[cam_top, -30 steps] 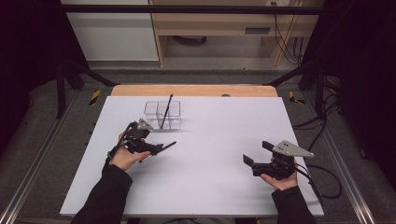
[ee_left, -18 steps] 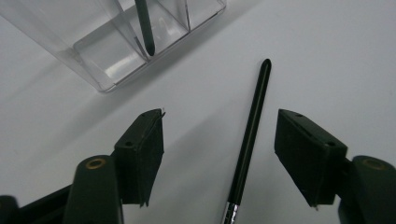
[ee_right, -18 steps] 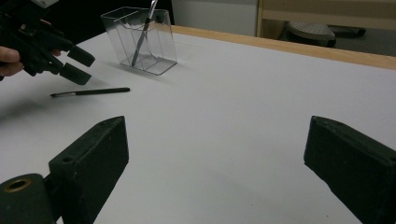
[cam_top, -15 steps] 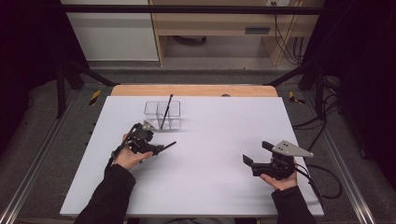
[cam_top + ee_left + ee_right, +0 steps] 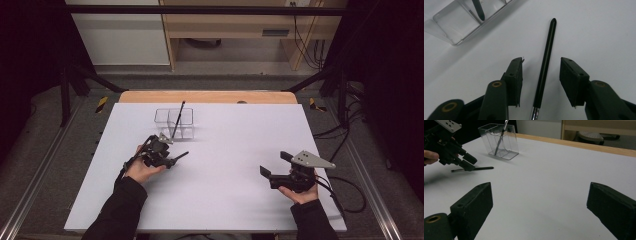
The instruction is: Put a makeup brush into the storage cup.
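Left gripper (image 5: pixel 541 75) straddles the black pen (image 5: pixel 545 67), which lies flat on the white tabletop (image 5: pixel 230 165), just in front of the clear organizer (image 5: pixel 174 123). Your fingers (image 5: pixel 515 77) have just been closing and now stand at a middling gap, with the pen between them but the pads not yet touching it. Keep the pen centred in the gap, hold the hand low and level, and close squarely across the barrel so it does not roll or flick away.

In the left gripper view the pen's long axis runs almost straight along the fingers, its rounded black end pointing away from the hand and its silver end toward it.

Right gripper (image 5: pixel 539 207) rests well apart, fingers wide, with nothing between them.

A second pen (image 5: pixel 176 120) stands tilted in the organizer.
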The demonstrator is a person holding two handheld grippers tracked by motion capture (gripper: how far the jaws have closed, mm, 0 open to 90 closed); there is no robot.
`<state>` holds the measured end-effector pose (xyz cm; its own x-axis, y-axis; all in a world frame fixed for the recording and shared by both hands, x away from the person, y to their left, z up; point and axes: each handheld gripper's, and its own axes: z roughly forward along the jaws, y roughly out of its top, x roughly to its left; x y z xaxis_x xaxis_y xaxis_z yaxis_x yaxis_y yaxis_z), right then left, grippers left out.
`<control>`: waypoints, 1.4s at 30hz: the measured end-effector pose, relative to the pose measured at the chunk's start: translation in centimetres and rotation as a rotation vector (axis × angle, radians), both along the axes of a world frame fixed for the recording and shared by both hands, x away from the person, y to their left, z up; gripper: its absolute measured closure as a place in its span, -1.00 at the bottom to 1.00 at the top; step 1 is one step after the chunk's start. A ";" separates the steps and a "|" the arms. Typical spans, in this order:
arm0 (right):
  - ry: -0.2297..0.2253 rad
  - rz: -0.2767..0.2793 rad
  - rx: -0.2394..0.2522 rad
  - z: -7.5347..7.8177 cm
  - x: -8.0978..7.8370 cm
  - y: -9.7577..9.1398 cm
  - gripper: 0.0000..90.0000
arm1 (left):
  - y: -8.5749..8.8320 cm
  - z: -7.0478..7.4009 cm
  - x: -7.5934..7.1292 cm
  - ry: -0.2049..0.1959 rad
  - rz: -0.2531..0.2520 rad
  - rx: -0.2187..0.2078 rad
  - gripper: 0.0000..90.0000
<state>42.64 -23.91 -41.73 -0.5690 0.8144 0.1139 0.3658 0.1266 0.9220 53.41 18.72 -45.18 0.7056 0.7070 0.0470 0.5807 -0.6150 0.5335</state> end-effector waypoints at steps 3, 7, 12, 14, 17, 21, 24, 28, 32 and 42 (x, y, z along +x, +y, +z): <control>0.000 0.000 0.000 0.0 0.0 0.0 -0.84 | 0.0 -0.1 0.0 0.014 -0.010 0.008 0.29; 0.000 0.000 0.000 0.0 0.0 0.0 -0.84 | 0.0 -0.2 0.0 0.028 -0.016 0.014 0.38; 0.000 0.001 0.002 0.0 0.0 0.0 -0.84 | 0.0 -0.3 -0.1 0.049 -0.024 0.025 0.49; 0.001 0.000 0.000 0.0 0.0 0.0 -0.84 | 0.0 -0.2 -0.1 0.055 -0.021 0.022 0.54; -0.002 0.001 -0.001 0.0 0.0 0.0 -0.84 | 0.1 -0.2 0.0 0.061 -0.018 0.021 0.61; -0.002 0.002 -0.001 0.0 0.0 0.0 -0.84 | 0.2 -0.2 0.0 0.066 -0.011 0.023 0.67; -0.001 0.002 -0.002 0.0 0.0 0.0 -0.84 | 0.2 -0.2 0.0 0.068 -0.010 0.024 0.72; -0.001 0.001 -0.002 0.0 0.0 0.0 -0.84 | 0.2 -0.2 0.0 0.071 -0.005 0.025 0.78; -0.001 0.002 -0.001 0.0 0.0 0.0 -0.84 | 0.2 -0.1 0.0 0.076 -0.005 0.024 0.81; -0.001 0.003 -0.003 0.0 0.0 0.0 -0.84 | 0.2 -0.1 0.0 0.079 -0.011 0.028 0.84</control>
